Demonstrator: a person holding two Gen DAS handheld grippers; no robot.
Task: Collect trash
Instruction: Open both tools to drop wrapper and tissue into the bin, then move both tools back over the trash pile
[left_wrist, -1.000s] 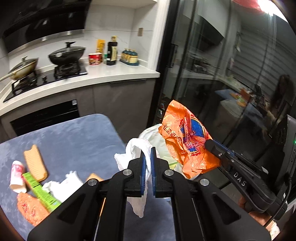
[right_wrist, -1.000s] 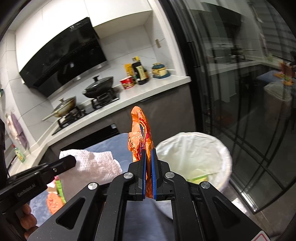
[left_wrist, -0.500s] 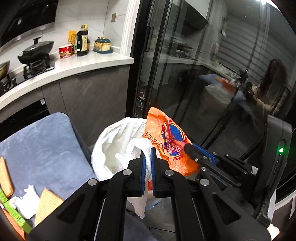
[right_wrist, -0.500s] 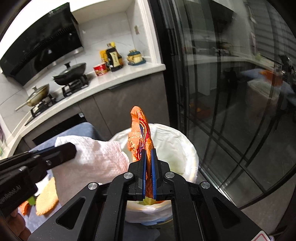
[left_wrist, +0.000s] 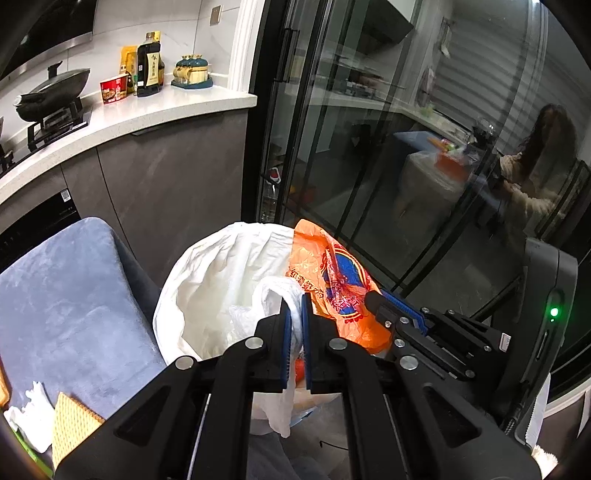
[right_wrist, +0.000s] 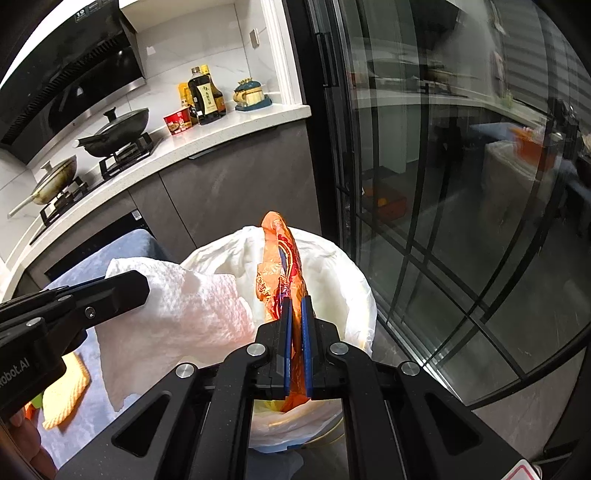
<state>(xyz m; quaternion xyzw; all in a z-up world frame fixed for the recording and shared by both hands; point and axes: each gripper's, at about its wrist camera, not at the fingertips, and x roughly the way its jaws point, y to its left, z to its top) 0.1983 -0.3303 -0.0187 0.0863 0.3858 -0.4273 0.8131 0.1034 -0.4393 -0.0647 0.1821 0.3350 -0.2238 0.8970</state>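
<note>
My left gripper (left_wrist: 294, 306) is shut on a crumpled white paper towel (left_wrist: 275, 295), held over the trash bin (left_wrist: 207, 280) lined with a white bag. My right gripper (right_wrist: 294, 308) is shut on an orange plastic wrapper (right_wrist: 280, 266), held upright over the same bin (right_wrist: 332, 266). In the right wrist view the towel (right_wrist: 184, 317) hangs at the left under the left gripper (right_wrist: 144, 284). In the left wrist view the wrapper (left_wrist: 332, 280) sits just right of my towel, with the right gripper (left_wrist: 373, 297) behind it.
The blue-grey cloth table (left_wrist: 62, 295) lies left of the bin with more trash on it: a white tissue (left_wrist: 29, 413) and a tan cracker-like piece (left_wrist: 70, 417). A glass sliding door (left_wrist: 369, 147) stands right behind the bin. The kitchen counter (left_wrist: 147, 110) holds pans and bottles.
Both grippers have moved right, off the table, and now hold the towel and wrapper over the bin's opening. Both stay shut on their loads.
</note>
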